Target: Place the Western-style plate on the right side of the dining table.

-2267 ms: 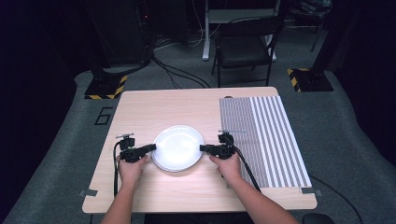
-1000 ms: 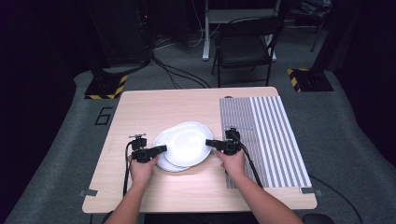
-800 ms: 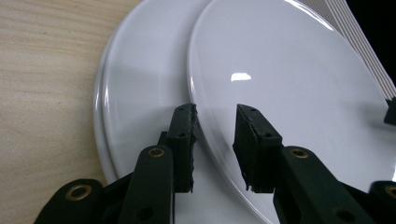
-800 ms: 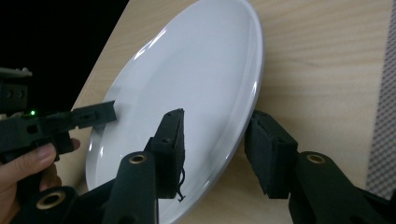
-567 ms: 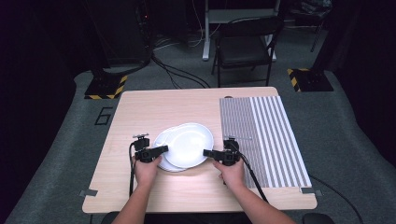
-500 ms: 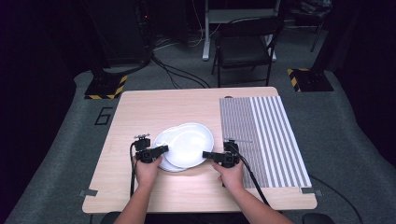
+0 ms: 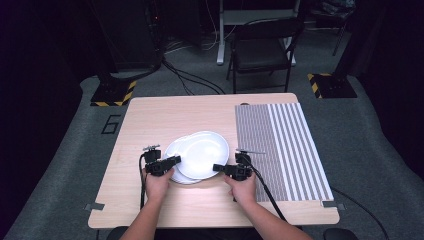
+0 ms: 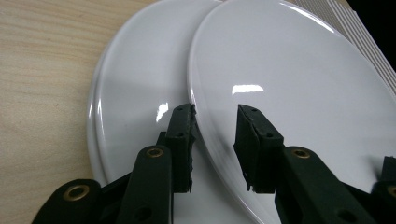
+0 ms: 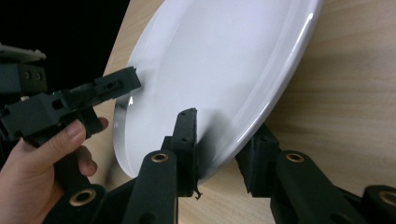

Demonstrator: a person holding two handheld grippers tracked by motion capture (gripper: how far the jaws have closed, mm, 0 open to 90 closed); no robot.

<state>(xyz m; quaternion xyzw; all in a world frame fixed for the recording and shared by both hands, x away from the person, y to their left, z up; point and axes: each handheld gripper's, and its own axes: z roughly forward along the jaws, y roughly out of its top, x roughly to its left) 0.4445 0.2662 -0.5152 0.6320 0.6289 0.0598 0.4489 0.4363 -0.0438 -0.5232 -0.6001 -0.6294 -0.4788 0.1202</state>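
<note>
Clamping the rim of the top plate, your right tongs have one jaw above the plate and one beneath, at its 5 o'clock edge in the high view. Your left tongs stand with jaws apart, straddling that same plate's near rim without closing on it; one jaw lies over the lower plate.

Compared with half a second ago, little has changed: the top plate still sits slid off toward 2 o'clock over the lower plate, and your right hand keeps its hold. Earlier still, the plates were one centred stack with your tongs at either side.

Both plates rest on the wooden counter, near its front middle. A striped mat covers the counter's 3 o'clock side, just beside your right tongs. Your left hand holds the left tongs at the plates' 8 o'clock edge.
</note>
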